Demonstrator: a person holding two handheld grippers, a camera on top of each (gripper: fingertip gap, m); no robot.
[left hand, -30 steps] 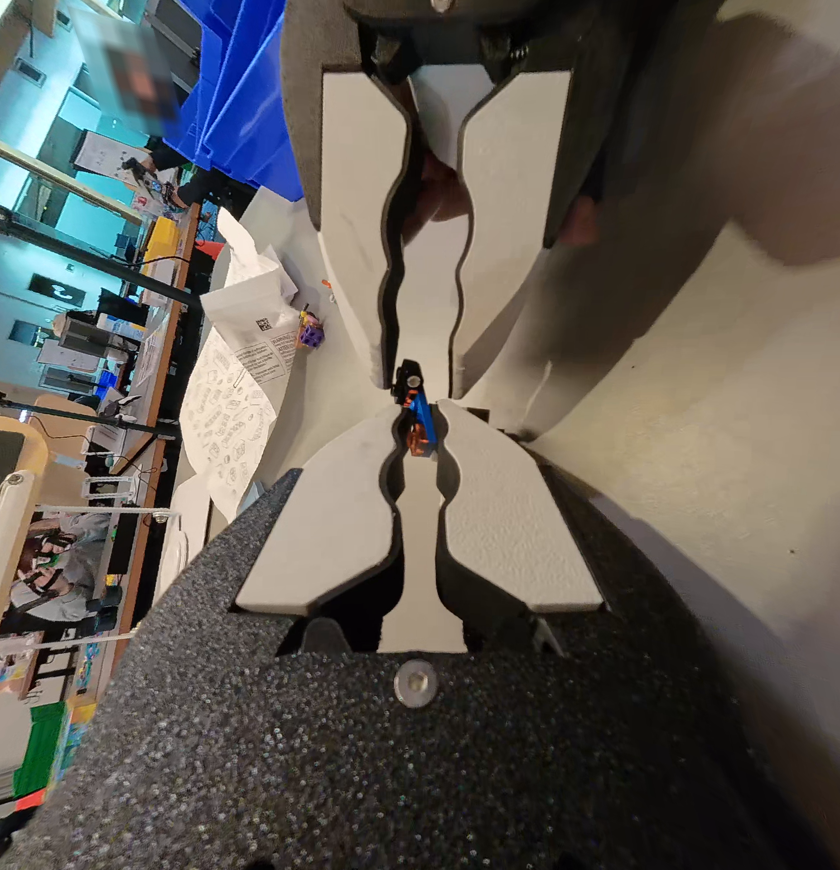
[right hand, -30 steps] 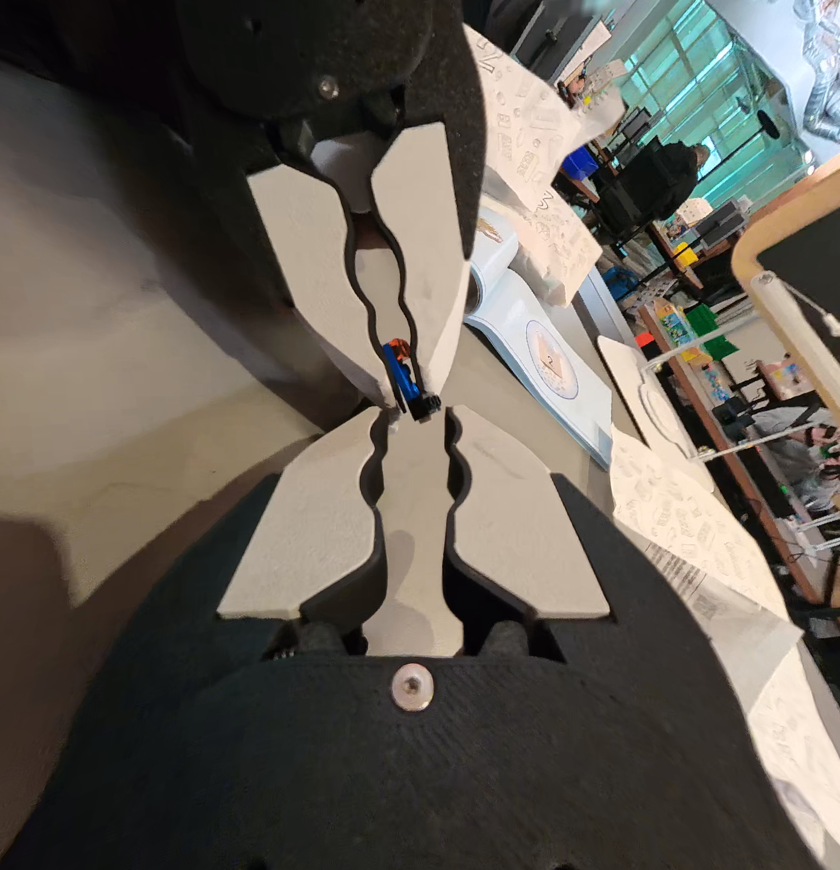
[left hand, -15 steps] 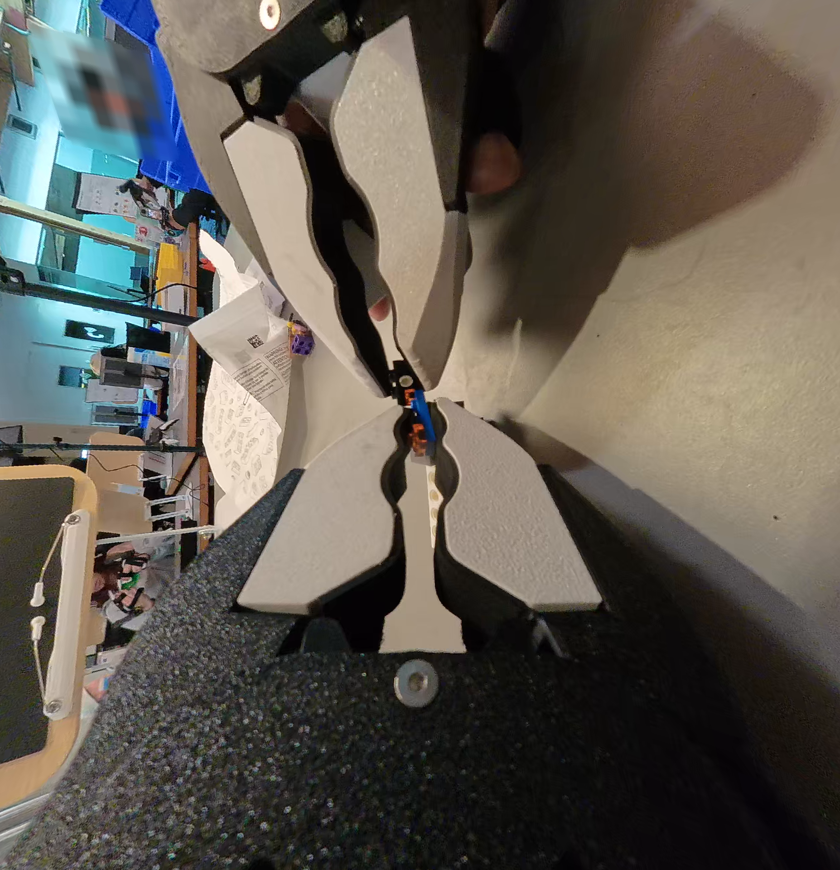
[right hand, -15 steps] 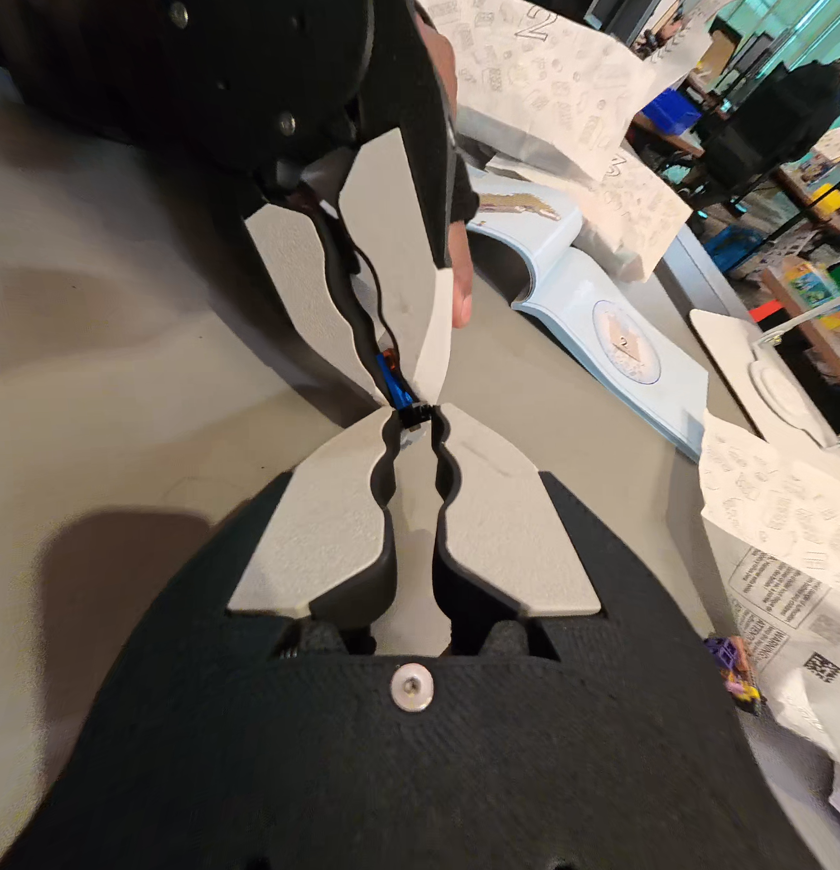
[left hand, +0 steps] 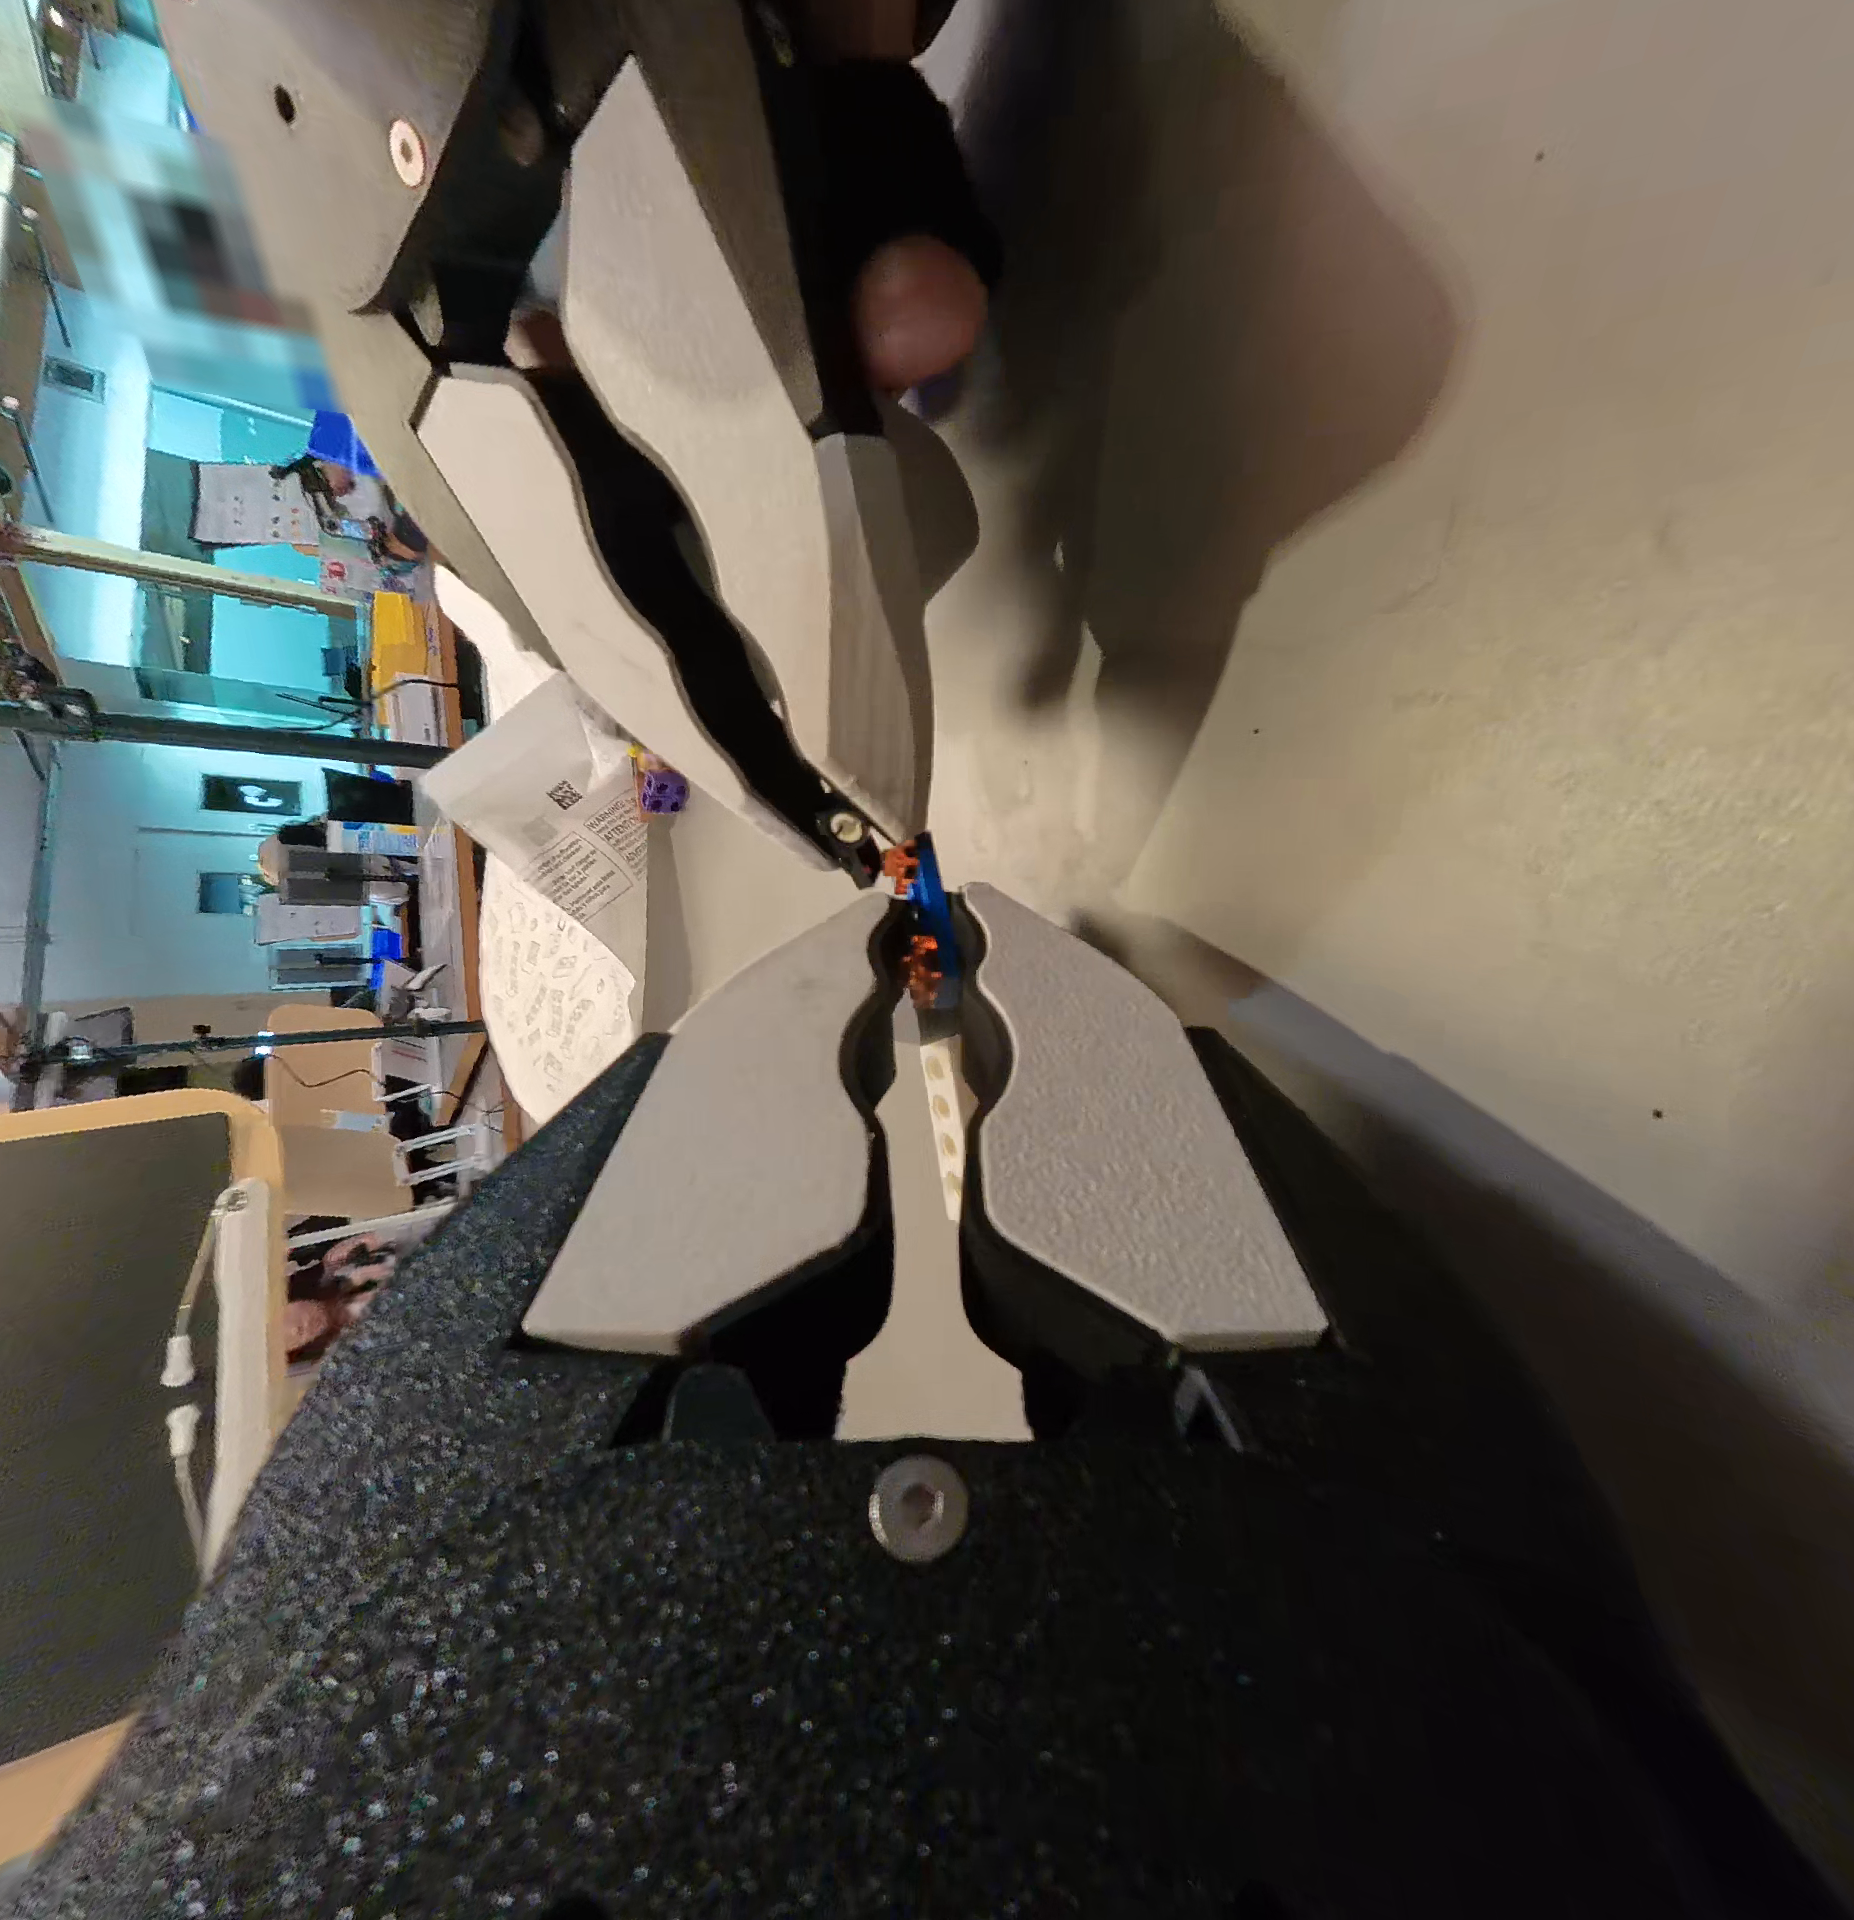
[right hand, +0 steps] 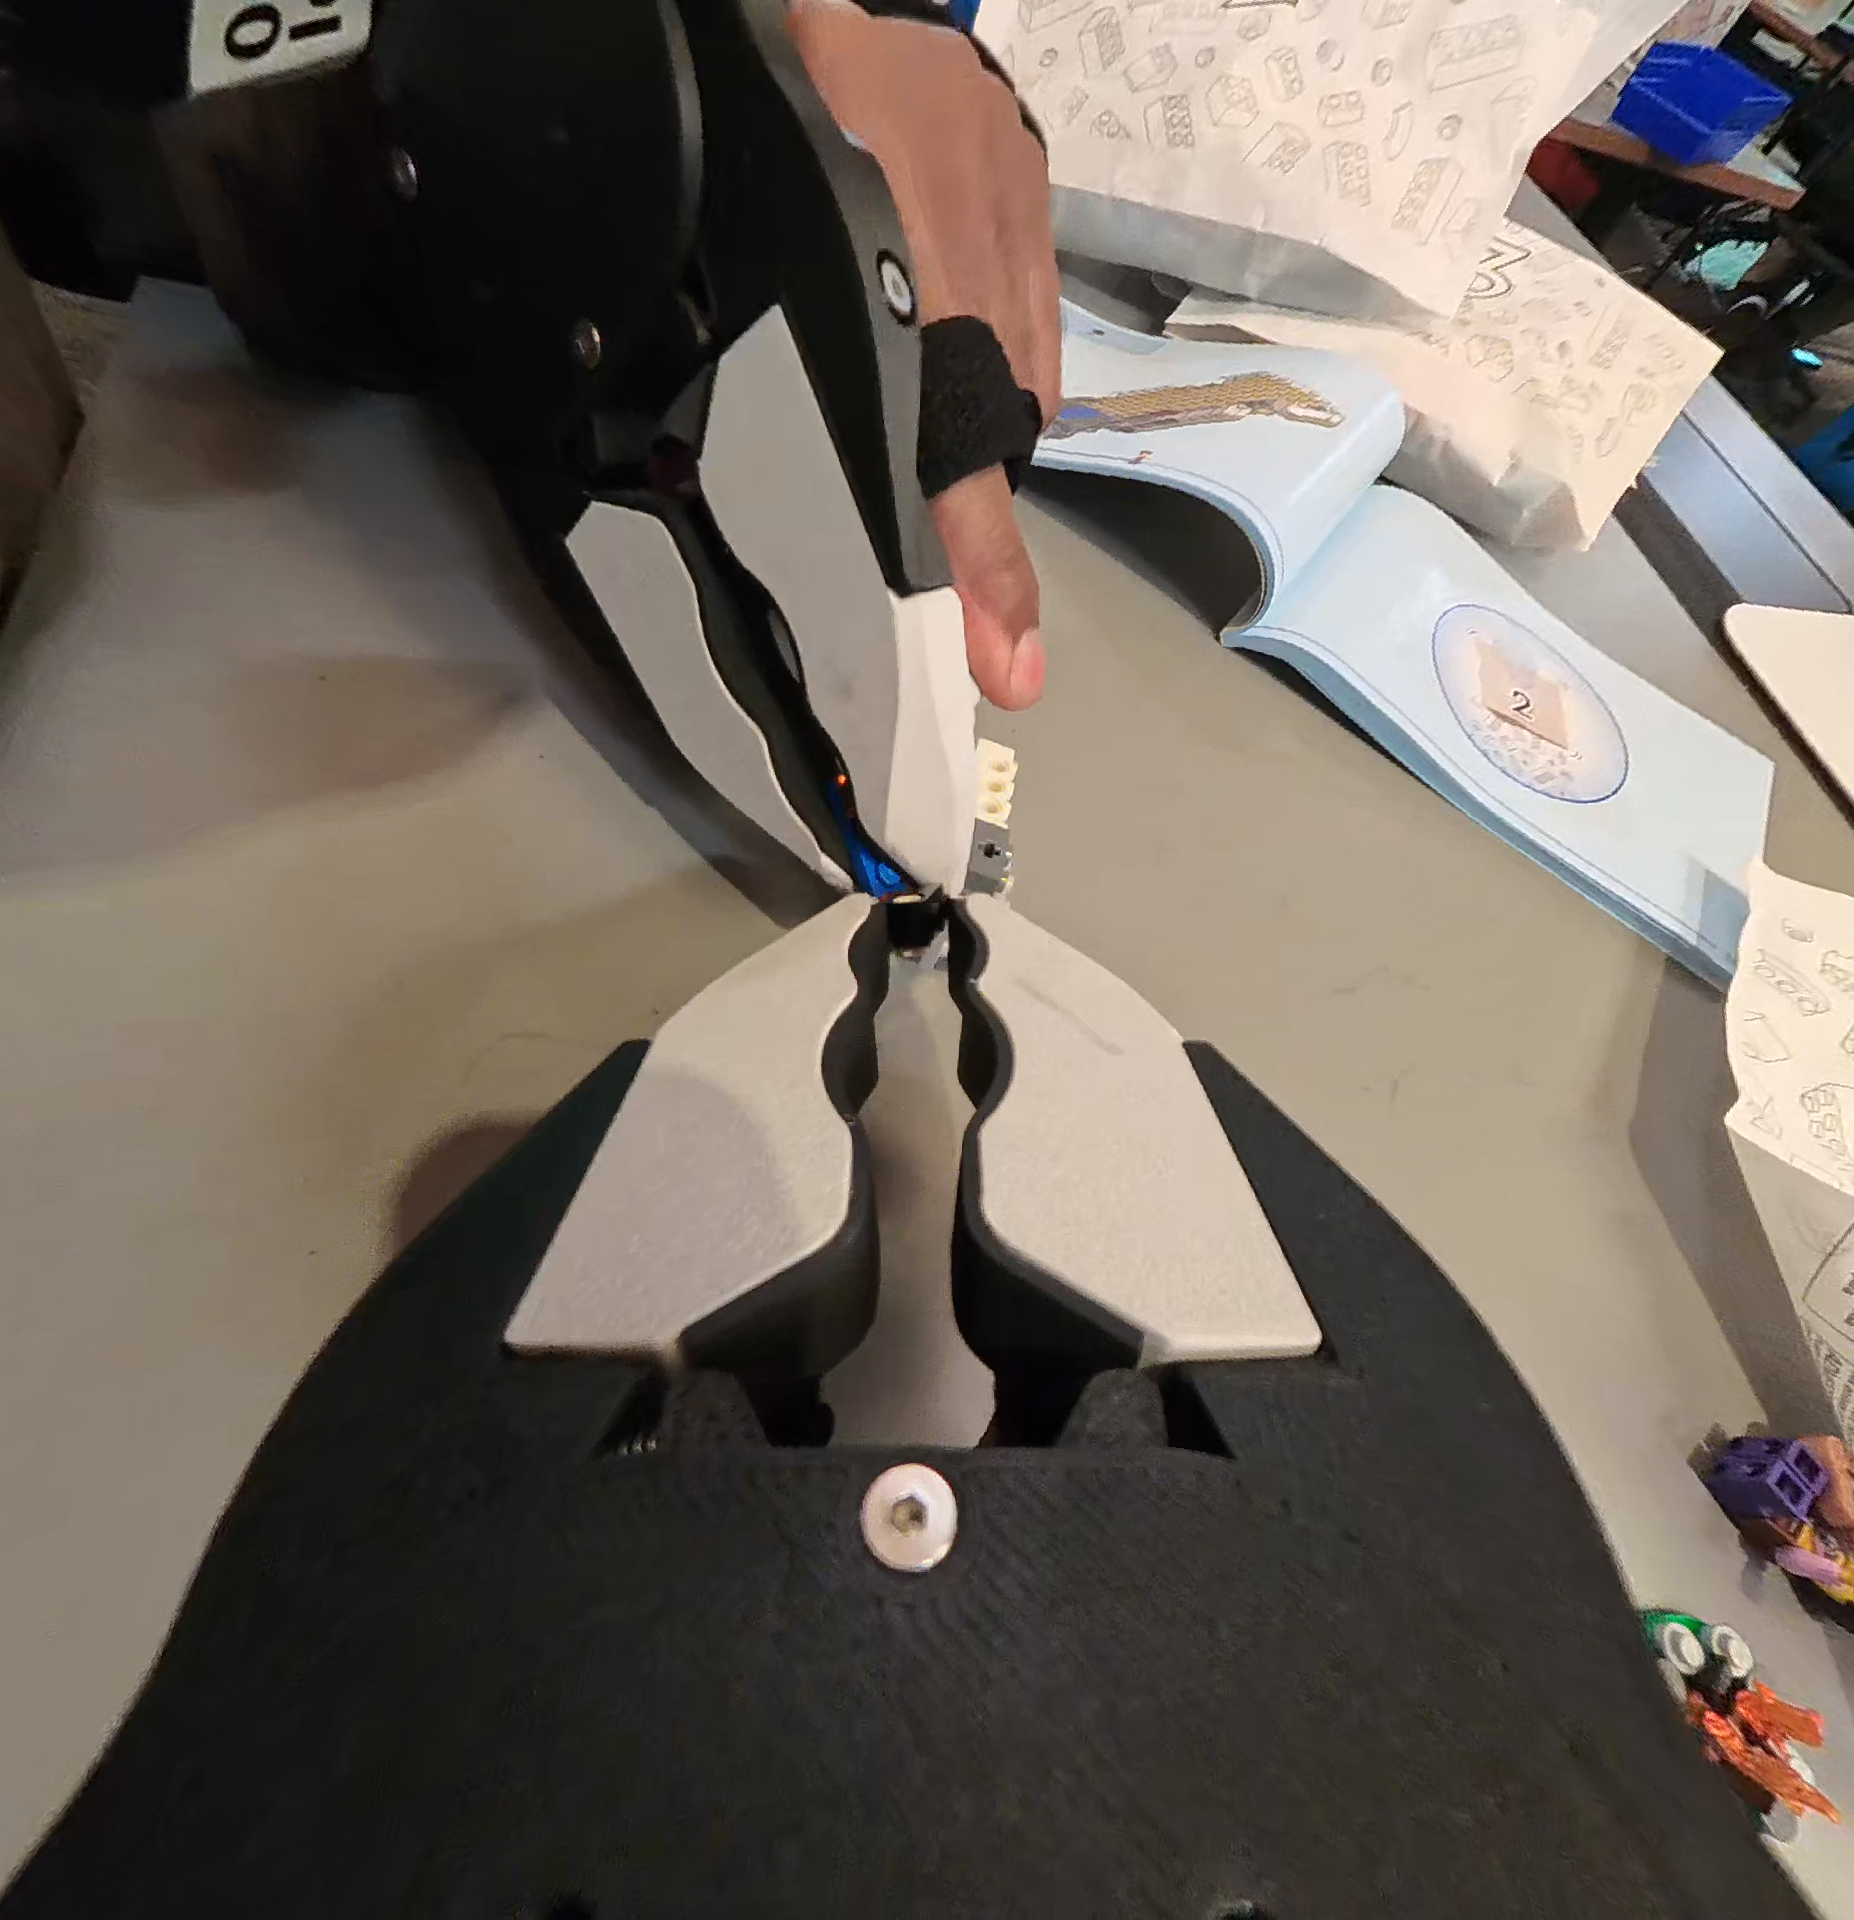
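Your left claw [left hand: 928,940] is nearly closed, its pads pressed on a small toy-brick assembly of blue plate, orange translucent bits and a white studded bar [left hand: 931,935], held above the pale grey counter [left hand: 1525,727]. Your right claw [right hand: 918,925] meets it tip to tip, narrowly pinching the assembly's black end piece [right hand: 907,920]. An open light-blue instruction booklet [right hand: 1474,665] and white printed paper bags [right hand: 1318,125] lie beyond, well apart.

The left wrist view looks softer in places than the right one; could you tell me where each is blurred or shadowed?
Left wrist view: the table top right and the shadow there smear; mosaic patch top left. Right wrist view: mostly sharp, wide-angle bending at edges, soft shadow beside the right tool.
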